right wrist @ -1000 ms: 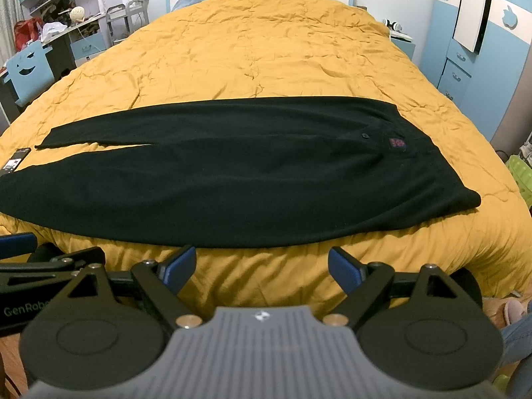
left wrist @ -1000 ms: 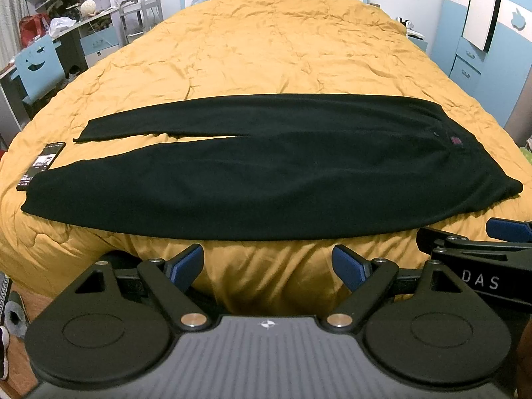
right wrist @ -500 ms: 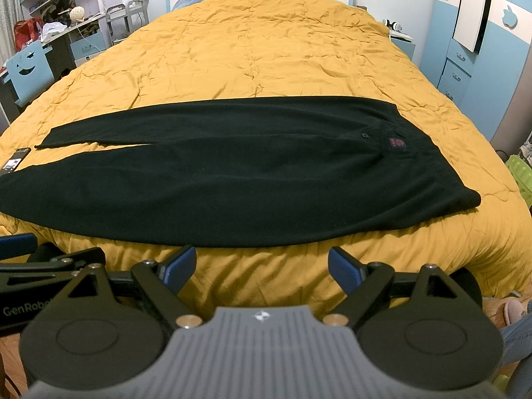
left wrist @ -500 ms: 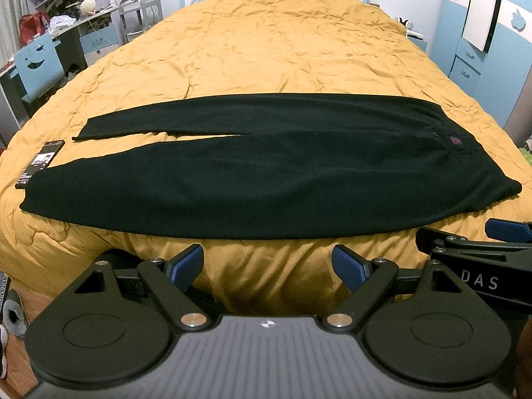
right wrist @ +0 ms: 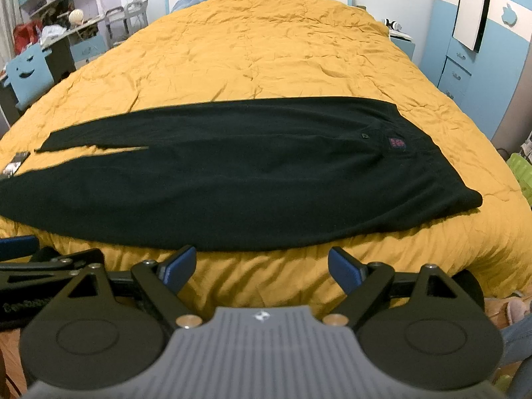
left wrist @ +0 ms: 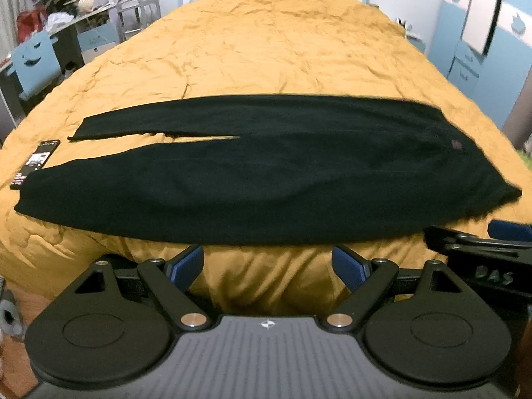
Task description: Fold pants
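Black pants (left wrist: 266,173) flat on yellow quilt (left wrist: 266,50), phone (left wrist: 35,163) touching cuff.

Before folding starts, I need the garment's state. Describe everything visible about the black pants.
The black pants look like soft, matte knit. They lie flat and unfolded across the yellow bedspread, waist to the right, legs to the left, slightly parted at the hems. A small red patch and a button sit near the waist. Neither gripper touches them.

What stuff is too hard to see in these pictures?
- Black rectangular phone: right wrist view, cut off by the left edge.
- Small red logo patch on the black pants: left wrist view, blurred.
- Cluttered desk shelves: left wrist view, too small and blurry.
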A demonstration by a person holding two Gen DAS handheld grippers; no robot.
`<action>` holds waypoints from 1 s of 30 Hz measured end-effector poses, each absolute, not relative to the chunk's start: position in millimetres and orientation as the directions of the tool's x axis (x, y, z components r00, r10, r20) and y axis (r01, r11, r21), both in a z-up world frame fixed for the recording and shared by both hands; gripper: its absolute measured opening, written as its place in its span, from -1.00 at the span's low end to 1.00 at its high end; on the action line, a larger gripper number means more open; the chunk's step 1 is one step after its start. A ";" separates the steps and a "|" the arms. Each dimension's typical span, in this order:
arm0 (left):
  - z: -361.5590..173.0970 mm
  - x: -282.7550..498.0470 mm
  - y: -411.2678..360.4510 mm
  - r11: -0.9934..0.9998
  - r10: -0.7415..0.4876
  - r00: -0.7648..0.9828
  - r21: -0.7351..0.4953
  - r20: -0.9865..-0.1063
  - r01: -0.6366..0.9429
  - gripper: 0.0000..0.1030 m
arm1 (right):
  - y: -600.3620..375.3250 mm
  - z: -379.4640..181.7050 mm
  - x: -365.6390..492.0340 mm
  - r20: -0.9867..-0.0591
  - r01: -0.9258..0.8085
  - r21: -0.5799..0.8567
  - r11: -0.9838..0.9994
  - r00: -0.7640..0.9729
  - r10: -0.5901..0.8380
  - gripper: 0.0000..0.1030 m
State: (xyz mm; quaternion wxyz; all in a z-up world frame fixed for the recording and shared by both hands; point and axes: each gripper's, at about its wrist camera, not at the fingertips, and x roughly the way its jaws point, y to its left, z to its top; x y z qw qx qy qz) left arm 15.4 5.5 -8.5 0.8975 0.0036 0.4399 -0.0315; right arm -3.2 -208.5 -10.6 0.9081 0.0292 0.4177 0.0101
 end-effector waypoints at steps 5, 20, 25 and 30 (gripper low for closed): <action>-14.0 36.0 47.9 0.998 -0.008 0.611 -0.040 -0.791 -0.040 0.89 | -247.0 -21.6 11.0 -0.699 0.053 0.065 0.996 0.715 0.008 0.60; -66.7 90.2 244.0 0.895 0.153 0.599 -0.147 -0.786 -0.421 0.71 | -424.9 -81.3 40.1 -0.753 0.376 0.150 0.914 0.643 -0.141 0.60; -80.0 75.2 317.7 0.748 0.117 0.642 -0.358 -0.758 -0.559 0.71 | -479.6 -90.9 37.1 -0.731 0.462 0.332 0.822 0.677 -0.085 0.60; -99.1 72.6 355.8 0.667 0.116 0.679 -0.450 -0.725 -0.594 0.71 | -507.8 -107.5 42.7 -0.712 0.509 0.478 0.716 0.702 -0.023 0.60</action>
